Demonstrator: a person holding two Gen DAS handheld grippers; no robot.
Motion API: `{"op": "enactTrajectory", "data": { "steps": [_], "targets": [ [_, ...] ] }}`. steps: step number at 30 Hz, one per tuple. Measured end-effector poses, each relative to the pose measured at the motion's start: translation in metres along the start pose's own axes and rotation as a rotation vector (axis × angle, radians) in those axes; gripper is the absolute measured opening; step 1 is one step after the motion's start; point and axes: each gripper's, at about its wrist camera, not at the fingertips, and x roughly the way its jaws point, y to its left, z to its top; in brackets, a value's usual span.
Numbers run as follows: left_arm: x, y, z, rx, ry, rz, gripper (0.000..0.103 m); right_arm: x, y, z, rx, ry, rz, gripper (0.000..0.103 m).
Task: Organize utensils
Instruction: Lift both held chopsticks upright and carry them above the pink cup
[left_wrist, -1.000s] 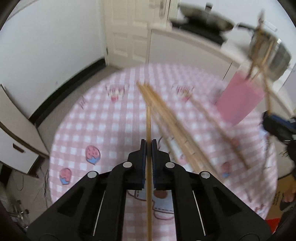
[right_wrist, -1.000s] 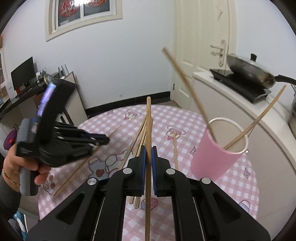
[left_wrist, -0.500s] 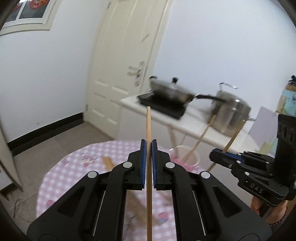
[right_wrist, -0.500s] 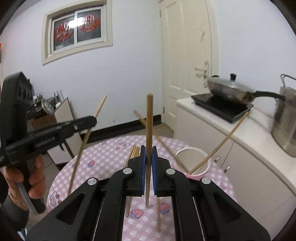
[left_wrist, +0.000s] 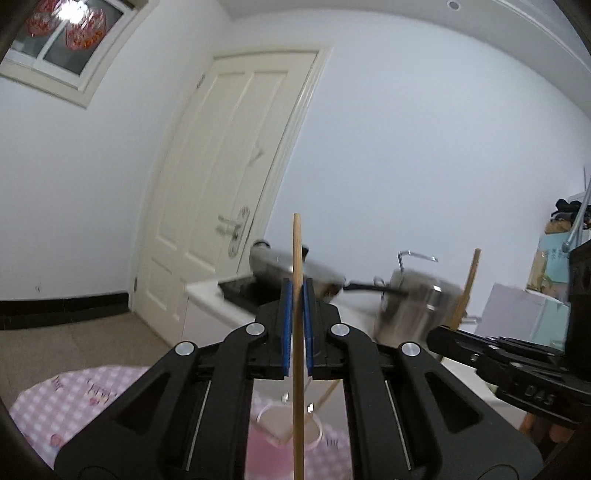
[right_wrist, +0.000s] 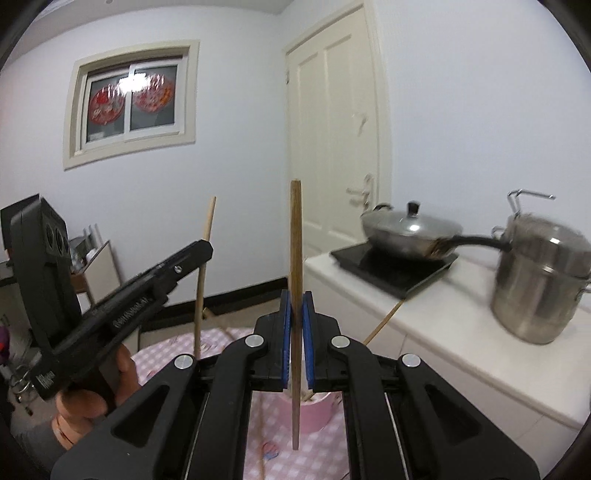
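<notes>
Both grippers clamped on upright chopsticks. Right gripper (right_wrist: 296, 314) pinches its chopstick (right_wrist: 295, 258); pink cup (right_wrist: 314, 411) sits at 6 o'clock, right below. Left gripper (left_wrist: 296, 310) likewise pinches its chopstick (left_wrist: 297, 258).

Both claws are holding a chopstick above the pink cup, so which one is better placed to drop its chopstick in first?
Probably the right claw. Its chopstick hangs upright with the lower tip just in front of the pink cup. The left claw also holds its chopstick upright over the cup, so it is close.

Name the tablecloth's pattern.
Pink-and-white check on the tablecloth, clearest in the right wrist view.
</notes>
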Motion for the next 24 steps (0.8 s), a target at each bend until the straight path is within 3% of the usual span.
{"op": "enactTrajectory", "data": {
  "steps": [7, 13, 24],
  "targets": [
    [0.037, -0.017, -0.004, 0.027, -0.086, 0.023, 0.006, 0.021, -0.016, 0.008, 0.009, -0.049, -0.008, 0.004],
    [0.066, -0.019, -0.017, 0.029, -0.124, 0.089, 0.006, 0.041, -0.034, 0.011, 0.053, -0.071, 0.008, 0.005],
    [0.081, -0.008, -0.055, 0.078, -0.085, 0.159, 0.007, 0.076, -0.042, -0.020, 0.071, 0.026, 0.037, 0.005]
  ]
}}
